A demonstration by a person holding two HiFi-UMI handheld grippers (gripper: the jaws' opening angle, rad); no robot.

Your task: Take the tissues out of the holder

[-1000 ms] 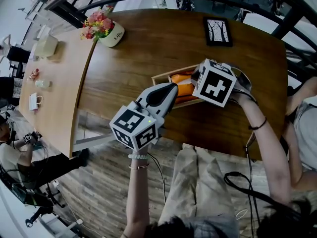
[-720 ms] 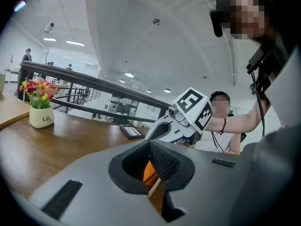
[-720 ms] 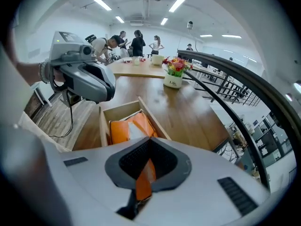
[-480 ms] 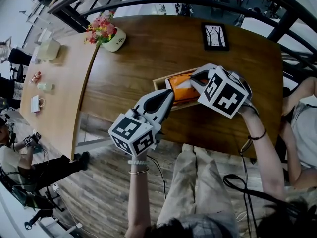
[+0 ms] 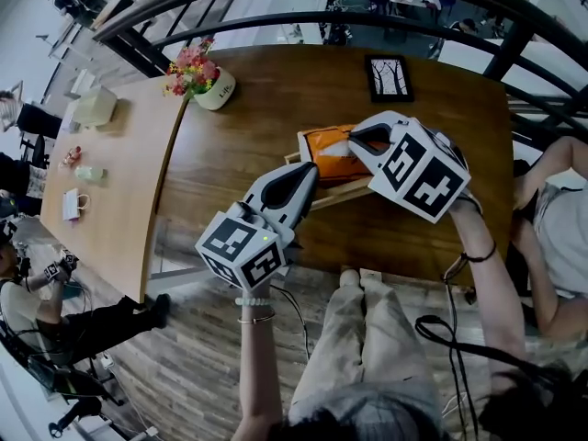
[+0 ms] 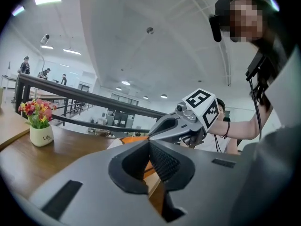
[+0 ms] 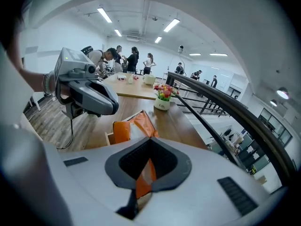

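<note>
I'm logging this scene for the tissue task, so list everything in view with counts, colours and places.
tissue pack: one, orange, sticking up out of the holder
holder: one, light wood, mid-table
table: one, dark wood, under the holder
flower pot: one, white, pink and red flowers, far left corner
picture frame: one, black, table's far side
second table: one, pale wood, left
railing: one, black, beyond the table
left gripper: one, grey, jaws together, at holder's left end
right gripper: one, grey, shut on the tissue pack

Wooden table [image 5: 266, 90], plank floor [image 5: 184, 366], black railing [image 7: 244, 114], ceiling strip lights [image 7: 105, 14]
</note>
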